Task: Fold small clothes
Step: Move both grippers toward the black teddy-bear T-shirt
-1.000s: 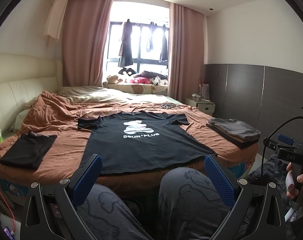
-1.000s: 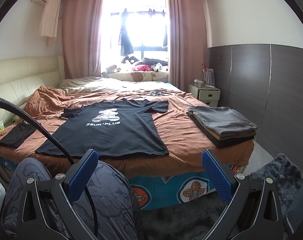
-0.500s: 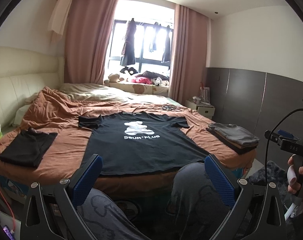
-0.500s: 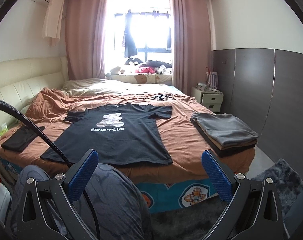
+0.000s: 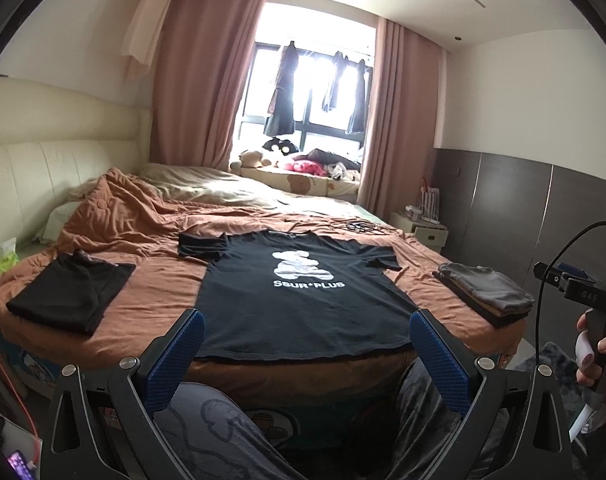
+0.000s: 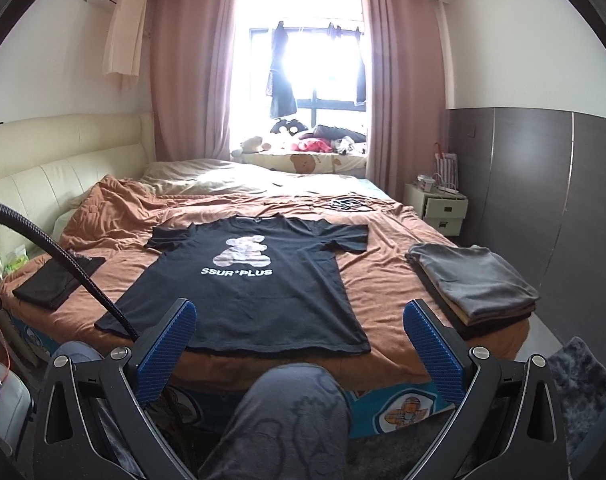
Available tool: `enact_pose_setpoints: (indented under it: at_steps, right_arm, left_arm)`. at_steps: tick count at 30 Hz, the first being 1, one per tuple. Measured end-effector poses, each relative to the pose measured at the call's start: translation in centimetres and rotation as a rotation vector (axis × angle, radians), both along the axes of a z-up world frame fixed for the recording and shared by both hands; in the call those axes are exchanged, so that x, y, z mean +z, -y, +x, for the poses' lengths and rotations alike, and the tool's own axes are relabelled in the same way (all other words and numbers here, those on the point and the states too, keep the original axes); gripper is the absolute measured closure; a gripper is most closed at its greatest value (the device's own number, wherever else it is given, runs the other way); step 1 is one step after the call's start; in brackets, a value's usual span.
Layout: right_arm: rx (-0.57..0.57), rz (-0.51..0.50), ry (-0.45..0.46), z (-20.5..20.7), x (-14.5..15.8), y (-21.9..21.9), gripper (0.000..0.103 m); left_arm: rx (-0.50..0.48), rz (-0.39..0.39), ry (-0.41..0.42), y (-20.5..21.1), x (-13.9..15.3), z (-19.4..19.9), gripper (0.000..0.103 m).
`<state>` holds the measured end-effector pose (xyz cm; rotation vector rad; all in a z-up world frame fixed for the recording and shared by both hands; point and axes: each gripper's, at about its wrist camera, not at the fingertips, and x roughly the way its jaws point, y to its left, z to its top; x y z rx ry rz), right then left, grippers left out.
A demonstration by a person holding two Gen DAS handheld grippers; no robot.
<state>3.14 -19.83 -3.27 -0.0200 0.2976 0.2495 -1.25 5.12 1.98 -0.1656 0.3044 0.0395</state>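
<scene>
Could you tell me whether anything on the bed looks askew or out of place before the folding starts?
Mostly tidy: the black T-shirt lies flat, print up. Its sleeve nearest the headboard looks creased and partly doubled over, unlike the other, flat sleeve. The brown blanket is rumpled near the headboard. Both grippers are open and empty.

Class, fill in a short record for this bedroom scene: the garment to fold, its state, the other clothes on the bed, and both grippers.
garment: black T-shirt with bear print
state: spread flat, front up, unfolded
its left: folded black garment
its right: stack of folded clothes, grey on top
surface: bed with brown cover
left gripper: open, empty, short of the bed
right gripper: open, empty
</scene>
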Motion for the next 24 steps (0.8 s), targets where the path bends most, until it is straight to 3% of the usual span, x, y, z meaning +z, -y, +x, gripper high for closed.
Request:
enact_pose_setpoints:
  at_steps: [10, 24]
  right_arm:
    - [0.044, 0.004, -0.001, 4.5, -0.4, -1.8, 0.0]
    - [0.106, -0.01, -0.118, 17.9, 0.2, -8.2, 0.0]
  left_arm:
    - [0.04, -0.009, -0.032, -3.6, -0.3, 3.6, 0.0]
    - [0.071, -0.033, -0.094, -9.8, -2.2, 13.0, 0.0]
